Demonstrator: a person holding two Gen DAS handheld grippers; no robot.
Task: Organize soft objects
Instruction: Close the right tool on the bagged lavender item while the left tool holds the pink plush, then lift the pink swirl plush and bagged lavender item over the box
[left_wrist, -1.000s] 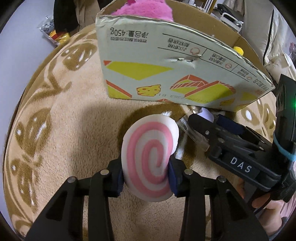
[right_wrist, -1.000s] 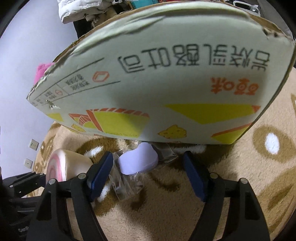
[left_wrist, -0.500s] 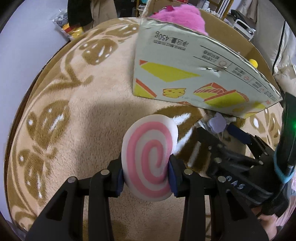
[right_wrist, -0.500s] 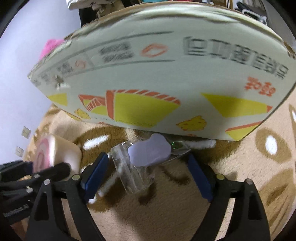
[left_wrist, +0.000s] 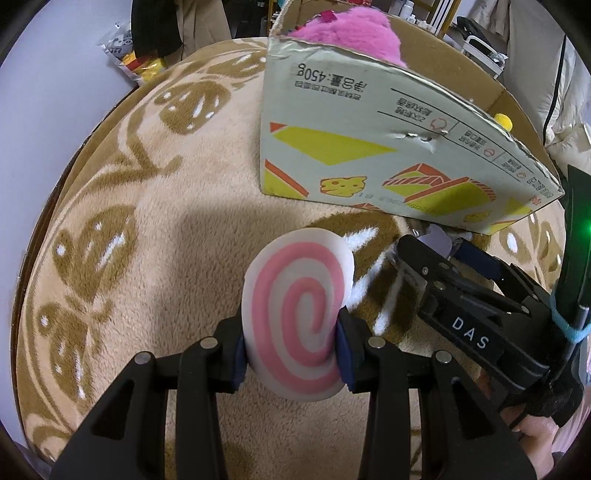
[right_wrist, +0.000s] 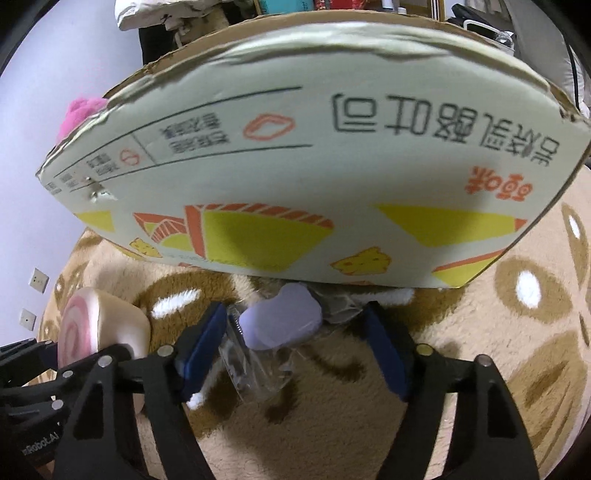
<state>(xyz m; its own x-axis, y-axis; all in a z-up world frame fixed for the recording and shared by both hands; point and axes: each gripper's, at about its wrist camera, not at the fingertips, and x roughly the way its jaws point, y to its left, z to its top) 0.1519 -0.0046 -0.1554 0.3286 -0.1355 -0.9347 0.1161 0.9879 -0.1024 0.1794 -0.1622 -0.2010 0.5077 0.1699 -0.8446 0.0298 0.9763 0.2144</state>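
My left gripper is shut on a pink-and-white swirl soft toy, held above the plush rug; the toy also shows in the right wrist view. My right gripper is open, its jaws on either side of a lilac soft piece in clear wrapping that lies on the rug against the foot of the cardboard box. In the left wrist view the box stands ahead with a pink plush and a yellow toy inside.
The beige and brown patterned rug covers the surface; its edge drops off at the left. A bag of small items lies at the far left. Furniture and bedding stand behind the box.
The left gripper has pulled back and shifted left with the swirl toy, so the box looks farther off. The right gripper stays open around the lilac piece, a little closer to it.
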